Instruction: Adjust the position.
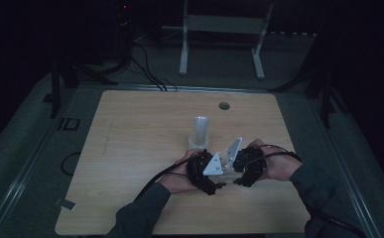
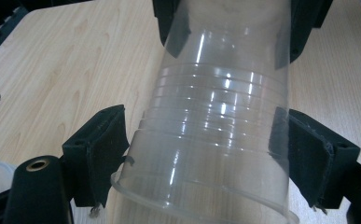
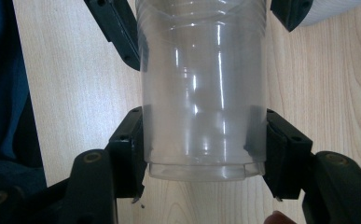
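Note:
A clear plastic cup (image 2: pixel 215 121), ribbed and apparently with others nested inside, lies level between my two grippers, which face each other near the table's front. The right gripper (image 3: pixel 204 149) is shut on its narrow base end (image 3: pixel 204 116), both pads pressed flat to its sides. The left gripper (image 2: pixel 206 156) straddles the wide rim end, its pads (image 2: pixel 99 149) standing just off the wall, so it is open. In the high view the left gripper (image 1: pixel 204 171) and right gripper (image 1: pixel 246 166) meet under their grey plates.
A pale stack of cups (image 1: pixel 200 131) stands upright just behind the grippers. A round cable hole (image 1: pixel 224 105) sits near the far edge of the wooden table (image 1: pixel 130 148). White frame legs (image 1: pixel 183 54) stand on the floor beyond.

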Action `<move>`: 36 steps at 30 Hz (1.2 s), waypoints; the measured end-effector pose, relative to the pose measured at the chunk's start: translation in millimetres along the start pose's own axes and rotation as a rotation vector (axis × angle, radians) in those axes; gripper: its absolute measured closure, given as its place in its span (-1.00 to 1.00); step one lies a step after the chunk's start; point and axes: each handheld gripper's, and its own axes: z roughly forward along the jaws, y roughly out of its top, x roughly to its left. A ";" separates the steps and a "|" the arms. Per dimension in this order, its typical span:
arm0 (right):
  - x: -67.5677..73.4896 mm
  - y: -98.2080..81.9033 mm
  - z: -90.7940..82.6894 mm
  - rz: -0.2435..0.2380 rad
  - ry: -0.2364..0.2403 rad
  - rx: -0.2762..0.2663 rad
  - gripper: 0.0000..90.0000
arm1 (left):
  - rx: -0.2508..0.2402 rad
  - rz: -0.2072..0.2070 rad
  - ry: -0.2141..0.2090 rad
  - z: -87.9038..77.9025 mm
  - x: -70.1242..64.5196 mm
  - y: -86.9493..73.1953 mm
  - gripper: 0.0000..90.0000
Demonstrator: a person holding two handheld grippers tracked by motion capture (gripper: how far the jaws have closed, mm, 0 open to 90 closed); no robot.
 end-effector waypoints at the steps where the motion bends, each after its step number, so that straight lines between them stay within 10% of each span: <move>1: -0.1 -0.3 0.5 0.002 0.001 0.001 -0.08 | -0.006 -0.002 -0.001 -0.6 0.5 0.2 -0.57; 28: -15.2 -36.6 14.5 0.198 -0.057 -0.069 -0.08 | -0.111 -0.123 0.028 -19.6 17.4 -5.3 -0.49; 36: -15.3 -46.6 18.3 0.265 -0.084 -0.117 -0.08 | -0.166 -0.217 0.016 -24.0 27.1 -11.6 -0.40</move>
